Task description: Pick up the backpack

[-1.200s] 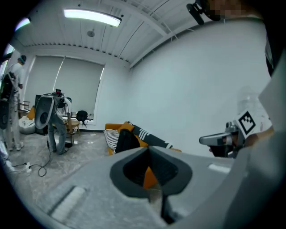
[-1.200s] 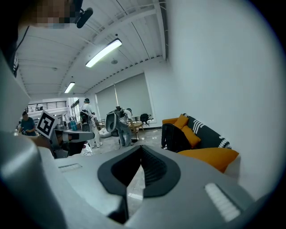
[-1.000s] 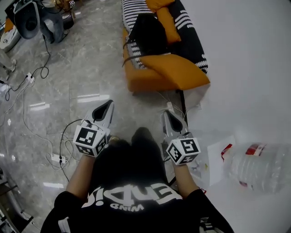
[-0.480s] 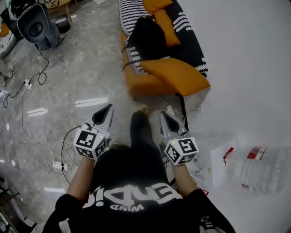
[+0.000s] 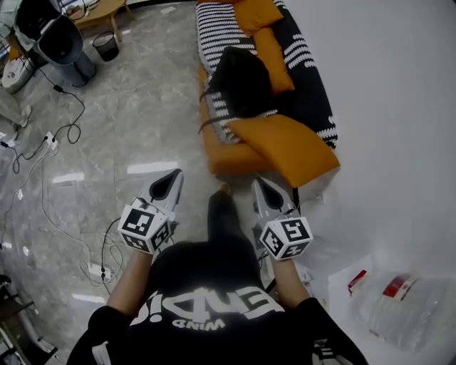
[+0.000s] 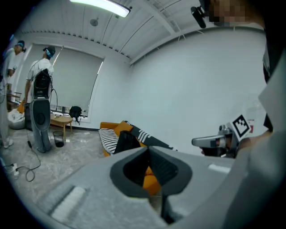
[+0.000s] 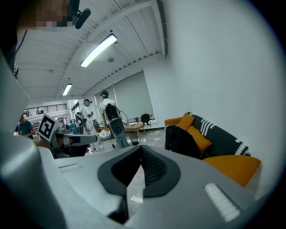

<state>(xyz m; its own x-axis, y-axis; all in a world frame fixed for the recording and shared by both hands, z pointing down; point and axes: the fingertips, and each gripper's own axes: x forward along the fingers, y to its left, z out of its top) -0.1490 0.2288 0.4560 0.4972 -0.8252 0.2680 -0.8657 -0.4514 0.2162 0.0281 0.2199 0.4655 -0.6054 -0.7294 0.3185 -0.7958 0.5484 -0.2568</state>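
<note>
Plainly, you held both tools closed and empty. The left gripper (image 5: 173,178) and the right gripper (image 5: 261,185) each had their jaws pressed together with nothing between them, as each gripper view showed. You carried them side by side at about waist height, both aimed ahead at the orange sofa (image 5: 228,158), with your forward leg (image 5: 222,217) between them. I judge that was a carrying posture for the approach: the target was well apart from both tips, so there was nothing to open for yet.

The black backpack (image 5: 241,80) sat on the sofa's striped seat, propped upright against the backrest, just beside an orange cushion (image 5: 274,53). Standing that way, it offered you its top and front face rather than lying flat. A dark strap (image 5: 208,122) curved over the seat toward the front edge, which may have given you a second place to take hold.

As for containers, the backpack looked shut, and what it held could not be told from any view. A small dark waste bin (image 5: 105,45) stood on the floor near a low wooden table (image 5: 100,11), too small in the head view to show any contents. A large clear water bottle (image 5: 402,306) lay on its side by the wall at your right; its fill could not be read.
</note>
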